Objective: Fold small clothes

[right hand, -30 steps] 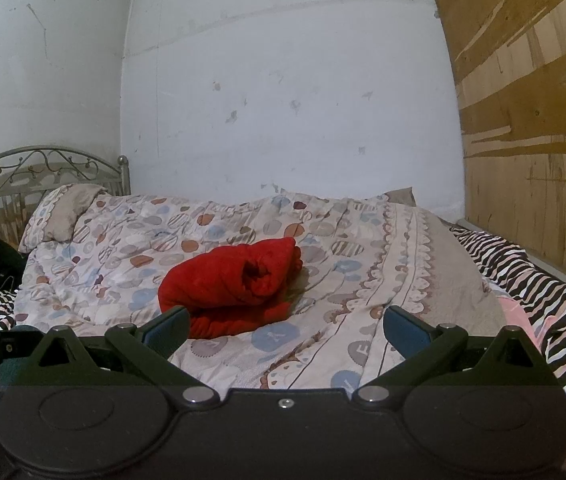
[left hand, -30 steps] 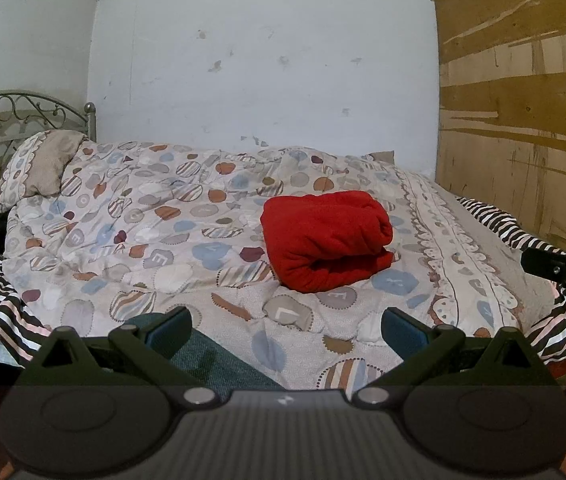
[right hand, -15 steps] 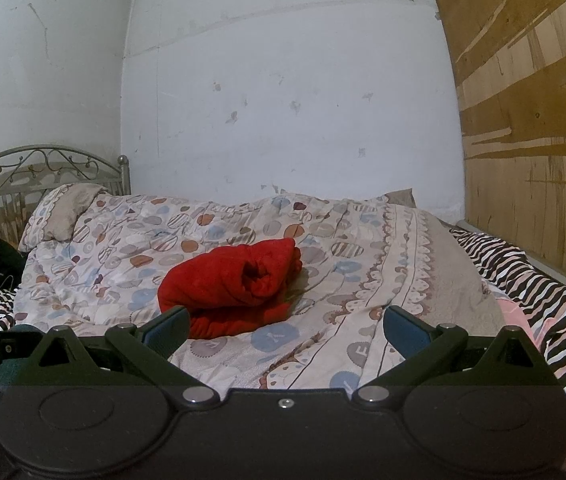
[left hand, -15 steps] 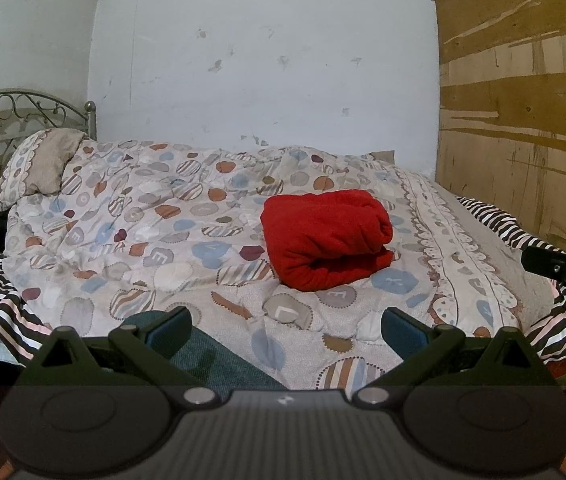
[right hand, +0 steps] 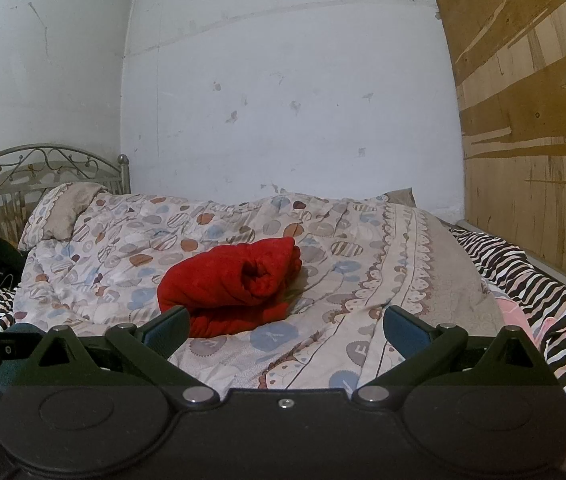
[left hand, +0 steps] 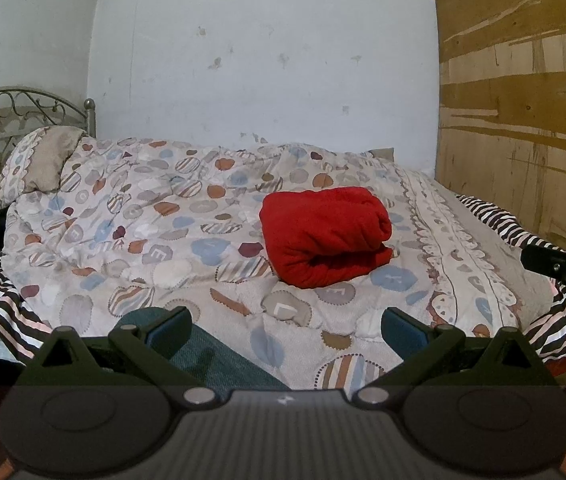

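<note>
Right, both tools are hanging back from the bed. The left gripper [left hand: 286, 326] has its jaws spread wide and nothing between them, and the right gripper [right hand: 286, 325] is just the same, splayed and empty. From the left view you can catch the right tool's dark tip at the far right edge, so the two sit side by side and well apart, short of the near edge of the mattress.

Out beyond the fingers lies the patterned duvet [left hand: 155, 248], rumpled but broad enough to serve as a work surface, which I'd guess is why the garment is on it. And there it is: the red garment [left hand: 325, 236], sitting by itself in the middle of the duvet, well clear of both tools. It's doubled over into a thick bundle with a rolled edge on its right side; from the right view [right hand: 229, 286] you see into an open tuck at that end.

With a bundle that compact and both tools free, my read is this piece is folded and let go.
</note>
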